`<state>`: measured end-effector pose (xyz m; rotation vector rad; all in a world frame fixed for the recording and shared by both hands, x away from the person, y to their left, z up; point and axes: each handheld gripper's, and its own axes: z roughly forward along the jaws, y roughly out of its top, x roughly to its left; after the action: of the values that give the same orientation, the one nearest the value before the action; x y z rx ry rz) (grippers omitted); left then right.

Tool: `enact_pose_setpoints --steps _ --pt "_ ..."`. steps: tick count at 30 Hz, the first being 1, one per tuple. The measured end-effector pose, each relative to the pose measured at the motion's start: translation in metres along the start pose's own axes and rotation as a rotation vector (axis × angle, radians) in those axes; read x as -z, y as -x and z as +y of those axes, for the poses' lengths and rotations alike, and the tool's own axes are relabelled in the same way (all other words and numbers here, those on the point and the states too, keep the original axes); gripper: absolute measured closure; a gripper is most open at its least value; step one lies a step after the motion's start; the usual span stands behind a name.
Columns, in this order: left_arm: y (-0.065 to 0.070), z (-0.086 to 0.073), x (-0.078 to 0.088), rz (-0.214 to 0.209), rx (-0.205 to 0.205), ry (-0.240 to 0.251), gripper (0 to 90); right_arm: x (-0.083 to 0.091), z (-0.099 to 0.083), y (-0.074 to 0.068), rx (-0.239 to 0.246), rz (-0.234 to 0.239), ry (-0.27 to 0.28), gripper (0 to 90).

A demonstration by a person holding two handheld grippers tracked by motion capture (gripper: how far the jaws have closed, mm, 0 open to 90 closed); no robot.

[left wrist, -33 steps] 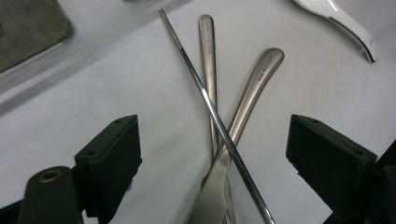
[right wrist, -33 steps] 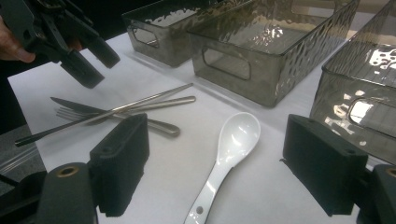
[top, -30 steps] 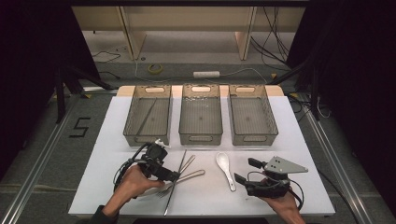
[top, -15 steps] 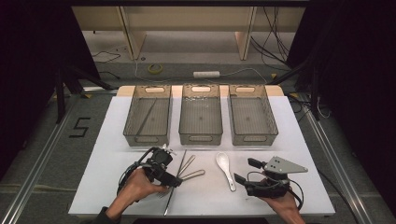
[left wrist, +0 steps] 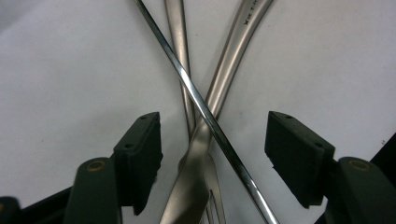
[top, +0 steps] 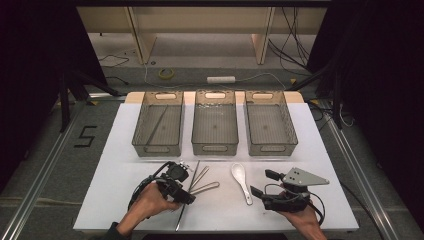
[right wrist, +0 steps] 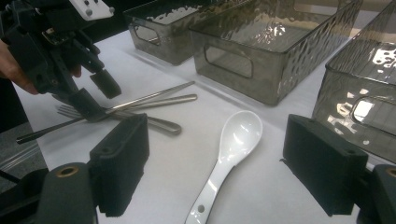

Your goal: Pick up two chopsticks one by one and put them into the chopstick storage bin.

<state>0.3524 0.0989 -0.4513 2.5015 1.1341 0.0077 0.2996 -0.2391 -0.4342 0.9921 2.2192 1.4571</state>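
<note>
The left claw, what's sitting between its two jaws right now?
In the left gripper view, the left claw straddles crossed metal cutlery: a thin chopstick lying over two forks. Its jaws have just been closing but the pads touch nothing yet.

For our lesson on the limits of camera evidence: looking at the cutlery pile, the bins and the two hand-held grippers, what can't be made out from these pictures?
- Fork tines: cut off by the bottom edge of the left gripper view; hidden under the left hand-held gripper in the high view.
- Thin rod: both ends run out of the left gripper view.
- Rightmost bin: cut off by the edge of the right gripper view.
- Contents of the left bin: too small in the high view to identify.
</note>
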Motion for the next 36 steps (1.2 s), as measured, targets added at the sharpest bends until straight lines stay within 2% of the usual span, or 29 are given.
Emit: enact_pose_setpoints --steps 10,17,23,27,36 --pt "0.002 -0.001 -0.008 0.019 -0.023 -0.034 51.2 0.0 0.0 0.0 0.0 0.002 -0.002 23.7" --pt "0.002 -0.001 -0.011 0.008 -0.031 -0.048 59.7 0.0 0.0 0.0 0.0 0.002 -0.004 23.8" --pt "-0.003 -0.001 -0.008 -0.002 -0.014 -0.043 66.5 0.0 0.0 0.0 0.002 0.001 -0.002 23.7" --pt "-0.007 -0.002 -0.007 -0.016 0.011 -0.033 70.6 0.0 0.0 0.0 0.002 0.001 -0.001 23.8" --pt "-0.013 -0.002 -0.005 -0.052 0.04 -0.029 74.0 0.0 0.0 -0.001 0.003 0.001 -0.004 23.8"
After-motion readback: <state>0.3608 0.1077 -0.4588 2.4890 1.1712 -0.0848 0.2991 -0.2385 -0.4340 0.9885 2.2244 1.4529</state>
